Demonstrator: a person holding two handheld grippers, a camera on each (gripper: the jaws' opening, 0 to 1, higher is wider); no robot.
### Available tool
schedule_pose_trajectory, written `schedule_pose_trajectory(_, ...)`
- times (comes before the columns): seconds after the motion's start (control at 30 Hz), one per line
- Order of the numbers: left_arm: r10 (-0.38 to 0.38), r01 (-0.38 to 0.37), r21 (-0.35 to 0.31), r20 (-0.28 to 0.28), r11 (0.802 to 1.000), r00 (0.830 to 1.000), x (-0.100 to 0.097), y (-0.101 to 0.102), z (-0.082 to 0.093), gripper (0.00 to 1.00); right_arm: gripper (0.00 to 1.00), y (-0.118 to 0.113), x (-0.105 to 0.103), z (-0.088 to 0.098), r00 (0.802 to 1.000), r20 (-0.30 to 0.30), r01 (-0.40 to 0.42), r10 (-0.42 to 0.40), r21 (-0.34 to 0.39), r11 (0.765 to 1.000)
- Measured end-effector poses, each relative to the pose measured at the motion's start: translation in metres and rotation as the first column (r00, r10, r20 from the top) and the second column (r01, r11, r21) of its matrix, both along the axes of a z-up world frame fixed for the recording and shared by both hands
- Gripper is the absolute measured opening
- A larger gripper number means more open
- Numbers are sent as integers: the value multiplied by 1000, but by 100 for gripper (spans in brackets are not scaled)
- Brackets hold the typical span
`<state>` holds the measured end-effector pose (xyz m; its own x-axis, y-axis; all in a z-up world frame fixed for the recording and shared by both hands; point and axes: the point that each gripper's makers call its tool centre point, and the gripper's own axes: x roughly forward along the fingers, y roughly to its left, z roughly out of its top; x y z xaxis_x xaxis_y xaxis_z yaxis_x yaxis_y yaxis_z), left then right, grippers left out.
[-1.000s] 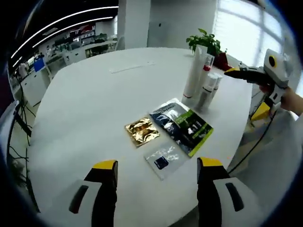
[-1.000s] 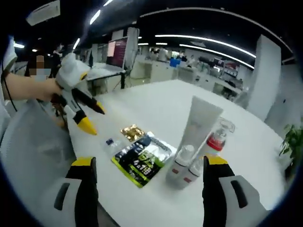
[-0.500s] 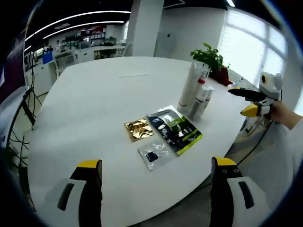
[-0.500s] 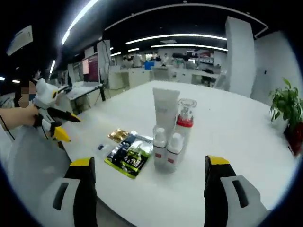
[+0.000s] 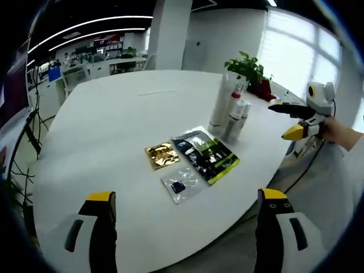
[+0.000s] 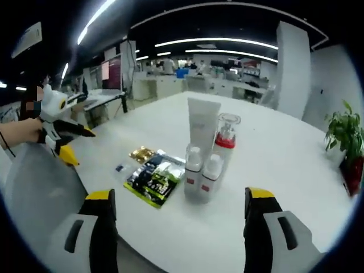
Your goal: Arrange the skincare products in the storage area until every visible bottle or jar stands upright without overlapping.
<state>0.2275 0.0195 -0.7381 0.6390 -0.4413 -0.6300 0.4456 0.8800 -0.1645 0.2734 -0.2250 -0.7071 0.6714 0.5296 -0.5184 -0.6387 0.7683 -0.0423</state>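
right gripper view: right gripper (image 6: pixel 181 227) jaws wide apart, empty; bottles (image 6: pixel 202 176) upright in tight cluster near table (image 6: pixel 273 170) edge, dead ahead, long axes vertical. left gripper (image 5: pixel 182 233) also spread, empty (farther off); flat packets (image 5: pixel 205 154) lie between.

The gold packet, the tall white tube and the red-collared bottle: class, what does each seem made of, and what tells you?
Gold packet: likely metallic foil, shiny and crinkled. Tall white tube: probably matte plastic, with an even, dull surface. Red-collared bottle: a clear cap, plastic or glass, I can't tell which; the collar looks like opaque plastic.
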Motion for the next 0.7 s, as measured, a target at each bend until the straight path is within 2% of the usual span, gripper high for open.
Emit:
schedule_pose_trajectory(0.47,9,-9,5,-11,1000,1000,1,6,-4,96,91,0,-3,-5,1000,-23,-9,9,-10,1000)
schedule_pose_trajectory(0.7,-10,11,32,-15,999,1000,-1,6,-7,95,89,-1,-3,-8,1000,-30,-9,8,-21,1000)
